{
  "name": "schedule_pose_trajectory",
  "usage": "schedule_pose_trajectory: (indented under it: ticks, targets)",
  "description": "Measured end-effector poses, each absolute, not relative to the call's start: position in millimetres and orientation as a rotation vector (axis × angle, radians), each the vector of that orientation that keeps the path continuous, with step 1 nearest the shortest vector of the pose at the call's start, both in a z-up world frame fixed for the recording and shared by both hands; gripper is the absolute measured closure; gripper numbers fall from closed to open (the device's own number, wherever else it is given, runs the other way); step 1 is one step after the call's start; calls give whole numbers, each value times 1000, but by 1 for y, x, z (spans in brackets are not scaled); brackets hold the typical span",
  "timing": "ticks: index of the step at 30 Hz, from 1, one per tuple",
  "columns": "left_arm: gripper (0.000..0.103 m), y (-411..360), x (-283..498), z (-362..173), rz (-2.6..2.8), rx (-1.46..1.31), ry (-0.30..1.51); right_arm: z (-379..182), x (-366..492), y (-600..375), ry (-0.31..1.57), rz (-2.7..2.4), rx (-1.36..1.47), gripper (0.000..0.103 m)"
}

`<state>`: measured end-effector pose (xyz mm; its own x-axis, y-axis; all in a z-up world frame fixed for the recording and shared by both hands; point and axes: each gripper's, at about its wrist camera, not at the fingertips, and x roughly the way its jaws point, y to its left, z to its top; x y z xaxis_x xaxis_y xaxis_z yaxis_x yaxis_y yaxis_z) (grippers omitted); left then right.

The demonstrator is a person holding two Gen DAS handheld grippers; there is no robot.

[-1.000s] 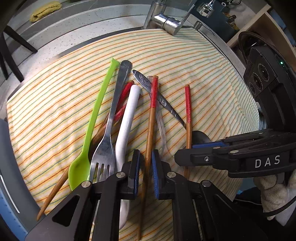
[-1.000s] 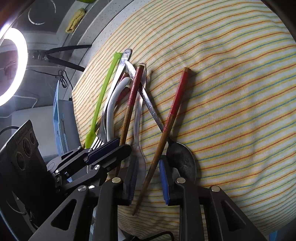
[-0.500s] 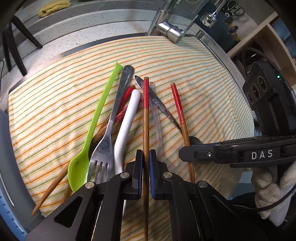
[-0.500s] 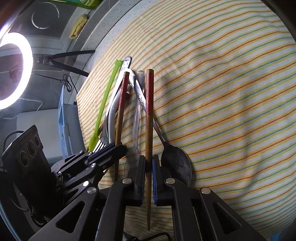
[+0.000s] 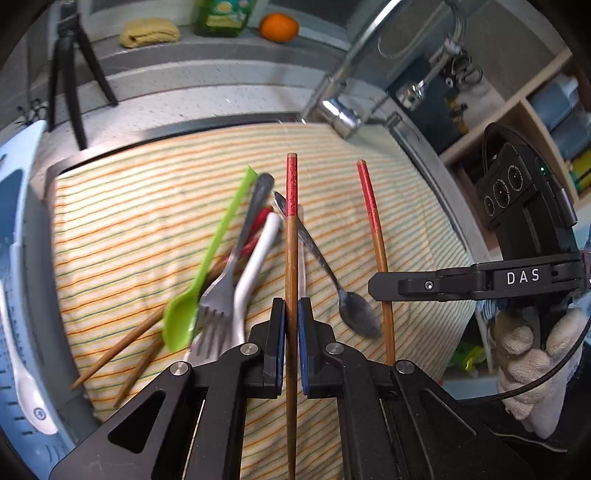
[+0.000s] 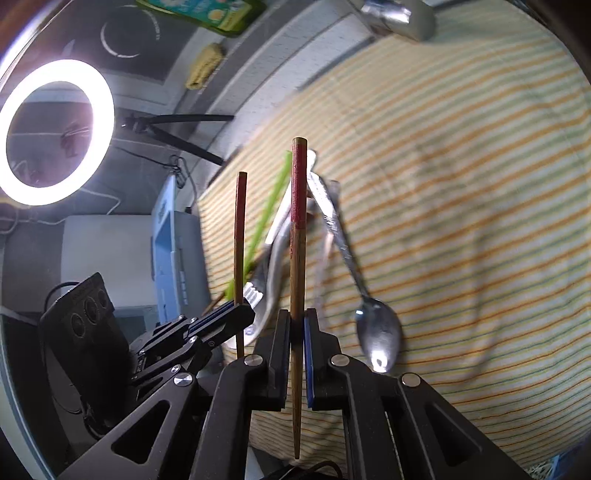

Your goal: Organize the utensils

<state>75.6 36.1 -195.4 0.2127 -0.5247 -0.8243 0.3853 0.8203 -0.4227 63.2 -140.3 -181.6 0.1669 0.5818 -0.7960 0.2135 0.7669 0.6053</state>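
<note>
My left gripper (image 5: 291,308) is shut on a brown chopstick with a red top (image 5: 291,221), held off the striped cloth (image 5: 129,229). My right gripper (image 6: 295,326) is shut on a matching red-topped chopstick (image 6: 297,240), also lifted. Each view shows the other gripper from the side: the right gripper (image 5: 373,288) with its chopstick (image 5: 376,236), the left gripper (image 6: 243,313) with its chopstick (image 6: 240,236). On the cloth lie a green spoon (image 5: 207,258), a fork (image 5: 221,291), a white spoon (image 5: 255,266), a metal spoon (image 5: 354,317) and two more chopsticks (image 5: 122,343).
A faucet (image 5: 340,114) stands at the cloth's far edge. An orange (image 5: 279,26), a yellow rag (image 5: 149,32) and a tripod (image 5: 74,74) are behind. A blue-white rack (image 5: 18,295) borders the left. A ring light (image 6: 55,129) glows. A gloved hand (image 5: 528,362) holds the right gripper.
Both grippers closed on a chopstick each and raised them off the cloth. The chopsticks now stand straight along the fingers, and the utensil pile looks farther below.
</note>
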Motion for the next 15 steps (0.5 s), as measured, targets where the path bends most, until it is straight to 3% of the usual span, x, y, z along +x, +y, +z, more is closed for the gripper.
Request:
schedule_pose_trajectory:
  ticks: [15]
  targets:
    - [98,191,67,-165,-326,-279,1058,-138,124,5,1352,581,543,97]
